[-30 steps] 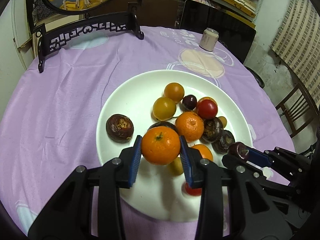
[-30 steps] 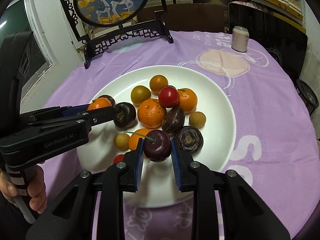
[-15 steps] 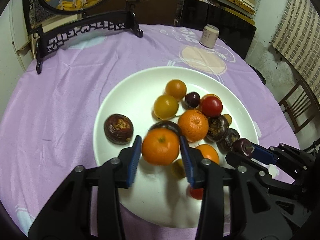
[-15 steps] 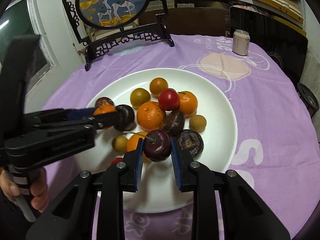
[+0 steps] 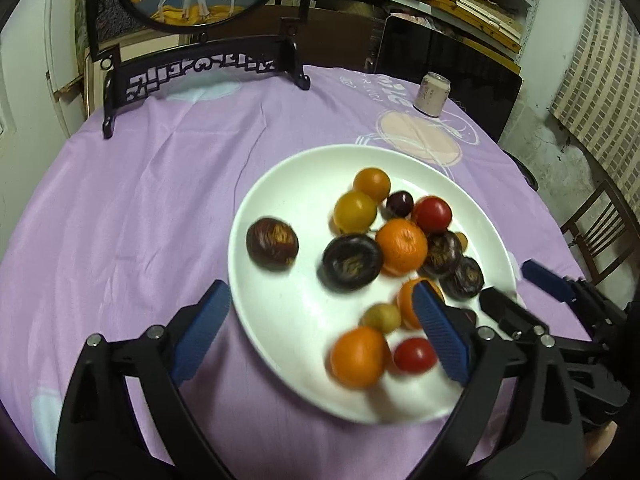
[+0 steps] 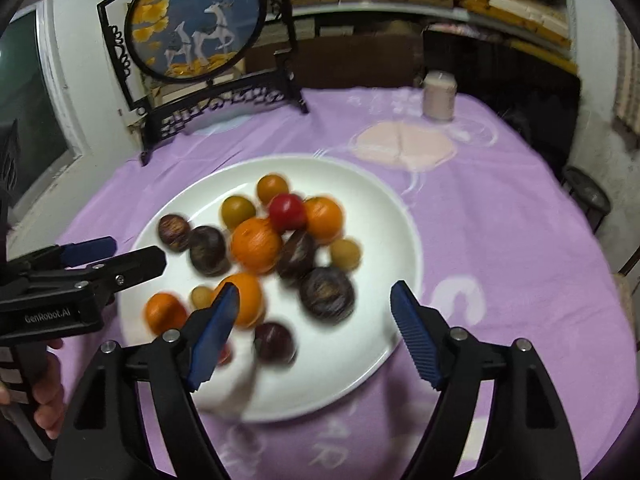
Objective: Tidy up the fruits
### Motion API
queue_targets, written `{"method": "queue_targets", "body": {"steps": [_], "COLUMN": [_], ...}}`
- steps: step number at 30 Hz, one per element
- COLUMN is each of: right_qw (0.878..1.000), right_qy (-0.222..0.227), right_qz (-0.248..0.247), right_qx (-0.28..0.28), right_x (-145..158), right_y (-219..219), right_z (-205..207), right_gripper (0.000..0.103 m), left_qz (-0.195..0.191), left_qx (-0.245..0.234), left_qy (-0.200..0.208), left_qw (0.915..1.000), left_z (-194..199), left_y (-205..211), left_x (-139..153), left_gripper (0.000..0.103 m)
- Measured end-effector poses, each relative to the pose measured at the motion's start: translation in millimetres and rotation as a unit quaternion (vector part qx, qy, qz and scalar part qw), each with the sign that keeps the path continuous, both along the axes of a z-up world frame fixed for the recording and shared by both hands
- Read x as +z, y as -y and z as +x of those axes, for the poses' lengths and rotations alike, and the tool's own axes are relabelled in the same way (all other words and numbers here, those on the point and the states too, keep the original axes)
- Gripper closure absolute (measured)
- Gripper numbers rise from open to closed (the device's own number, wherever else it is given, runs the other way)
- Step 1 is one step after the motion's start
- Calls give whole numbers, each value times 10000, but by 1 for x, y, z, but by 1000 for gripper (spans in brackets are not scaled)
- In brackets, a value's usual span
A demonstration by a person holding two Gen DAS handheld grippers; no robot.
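Both grippers gape wide and hold nothing: the left gripper (image 5: 320,332) hangs over the white plate (image 5: 280,184), with the blurred orange (image 5: 358,357) low in the frame between its fingers, nearer than the right gripper (image 6: 314,332).

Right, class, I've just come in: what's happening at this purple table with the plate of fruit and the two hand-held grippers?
A person is sorting fruit on a white plate with two hand-held grippers. Right now both the left gripper and the right gripper are wide open and hold nothing. An orange lies blurred near the plate's front edge and a dark cherry lies on the plate near the right gripper. The other fruit sits clustered mid-plate.
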State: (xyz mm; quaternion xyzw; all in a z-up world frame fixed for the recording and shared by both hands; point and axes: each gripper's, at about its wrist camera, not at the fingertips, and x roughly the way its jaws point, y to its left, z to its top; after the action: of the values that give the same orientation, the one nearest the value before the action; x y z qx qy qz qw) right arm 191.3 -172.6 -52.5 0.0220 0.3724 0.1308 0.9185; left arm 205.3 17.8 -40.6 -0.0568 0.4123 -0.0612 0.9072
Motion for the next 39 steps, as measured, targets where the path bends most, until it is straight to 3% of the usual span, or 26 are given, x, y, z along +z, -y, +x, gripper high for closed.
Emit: {"method": "queue_targets", "body": {"steps": [5, 8, 17, 25, 30, 39], "right_qw": [9994, 9992, 9983, 9978, 9977, 9978], "right_qy": [-114, -105, -136, -87, -74, -93], "right_qz": [-263, -364, -548, -655, -664, -656], "right_qx": [184, 101, -155, 62, 90, 83], "right_x": [4, 6, 10, 15, 16, 16], "right_y": [-7, -4, 3, -13, -16, -16], "right_z": [-38, -63, -109, -129, -134, -135], "right_gripper": [23, 4, 4, 4, 4, 4], "left_qz": [170, 125, 108, 228, 405, 385], "left_qx": [-1, -95, 153, 141, 146, 110], "left_qy": [137, 205, 500, 607, 715, 662], "left_qw": [9998, 9997, 9986, 9978, 9965, 9970], "left_z": [-45, -78, -143, -169, -176, -176], "left_y": [2, 3, -6, -2, 0, 0], "left_x": [7, 13, 33, 37, 38, 38], "left_gripper": [4, 4, 4, 3, 2, 2]}}
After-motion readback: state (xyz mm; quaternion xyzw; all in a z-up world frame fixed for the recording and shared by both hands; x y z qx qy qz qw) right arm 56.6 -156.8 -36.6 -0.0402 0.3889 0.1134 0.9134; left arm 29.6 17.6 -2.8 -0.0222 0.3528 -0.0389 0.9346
